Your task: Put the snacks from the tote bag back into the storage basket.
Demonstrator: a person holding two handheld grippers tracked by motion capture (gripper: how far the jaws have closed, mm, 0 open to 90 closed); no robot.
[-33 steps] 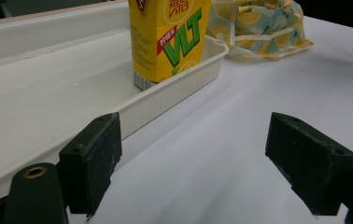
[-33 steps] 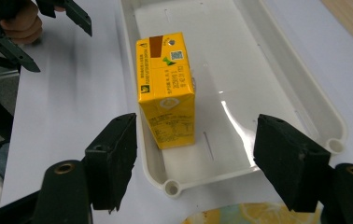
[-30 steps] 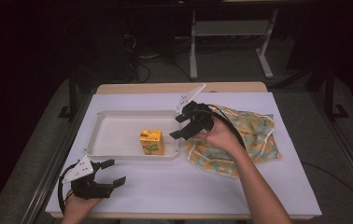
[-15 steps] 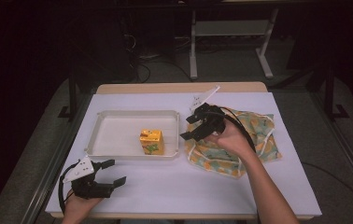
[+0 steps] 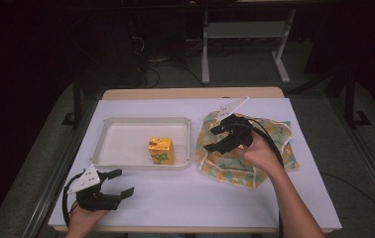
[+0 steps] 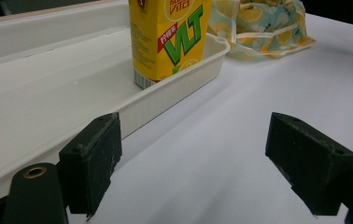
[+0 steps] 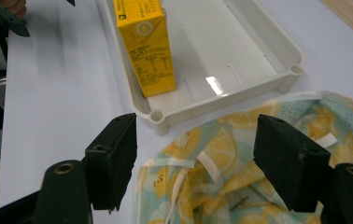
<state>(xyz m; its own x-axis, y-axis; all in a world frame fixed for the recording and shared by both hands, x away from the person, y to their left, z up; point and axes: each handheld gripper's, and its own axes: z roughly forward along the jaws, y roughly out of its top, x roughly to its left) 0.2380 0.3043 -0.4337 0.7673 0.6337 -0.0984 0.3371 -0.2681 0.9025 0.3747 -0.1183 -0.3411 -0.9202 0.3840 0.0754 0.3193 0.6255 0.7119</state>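
one juice carton (image 5: pixel 160 150) already stands in the tray (image 5: pixel 121 122); my right gripper (image 5: pixel 217 138), jaws released, hovers over the lemon-print bag (image 5: pixel 270 148) for more, left gripper (image 5: pixel 121 183) released near the table's front-left corner.

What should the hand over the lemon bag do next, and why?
Probably lower the right tool onto the lemon bag near its opening. Its jaws are open with nothing between them, the bag lies right beneath, and the juice box already stands in the tray.
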